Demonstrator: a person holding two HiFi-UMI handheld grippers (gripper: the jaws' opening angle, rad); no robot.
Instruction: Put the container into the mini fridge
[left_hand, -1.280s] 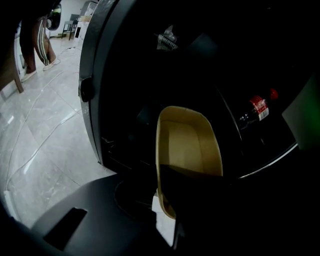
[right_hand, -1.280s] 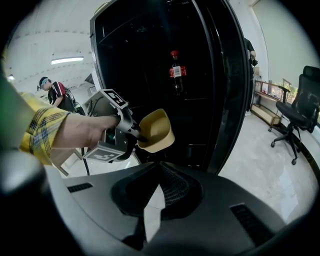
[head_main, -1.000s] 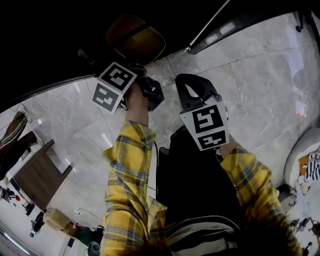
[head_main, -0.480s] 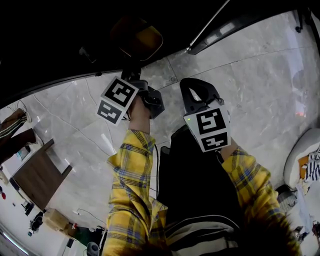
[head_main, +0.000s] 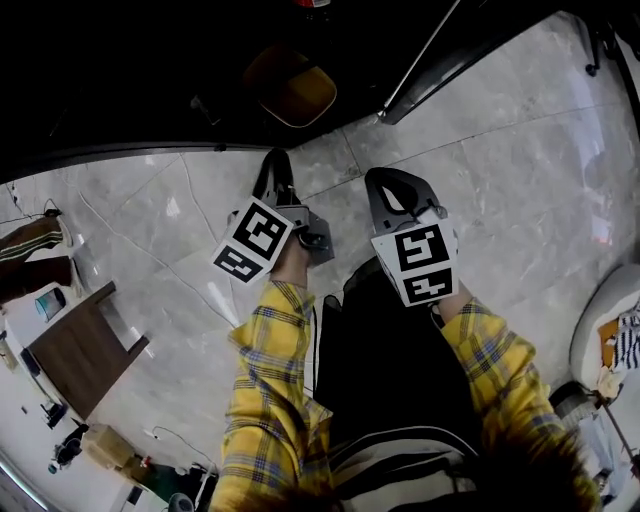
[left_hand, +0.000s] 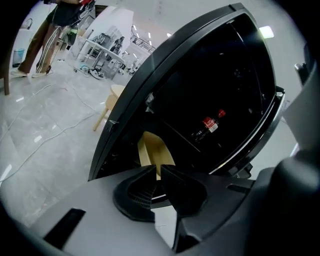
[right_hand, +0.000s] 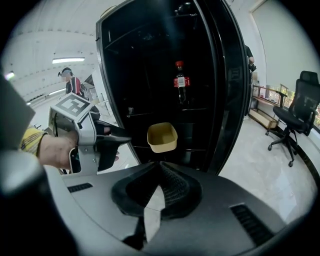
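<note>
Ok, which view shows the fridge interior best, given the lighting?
Right gripper view: the clearest; the container in the mini fridge catches light, though the edges bow. Left gripper view: strong wide-angle bending and a dark interior; only the bottle label stands out. Head view: the interior is near black, the container a dim shape, and there is sheen on the floor.

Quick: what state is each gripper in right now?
Left gripper: jaws have just been closing, now shut, nothing between them.
Right gripper: shut, empty.

Overhead strip lights (right_hand: 67, 60) leave glare on the pale floor (head_main: 520, 170). Past the fingers (left_hand: 182, 187) of the left gripper (left_hand: 158, 171), the mini fridge (left_hand: 215, 90) interior is near black, perhaps underexposed. The fisheye corners bend and vignette.
</note>
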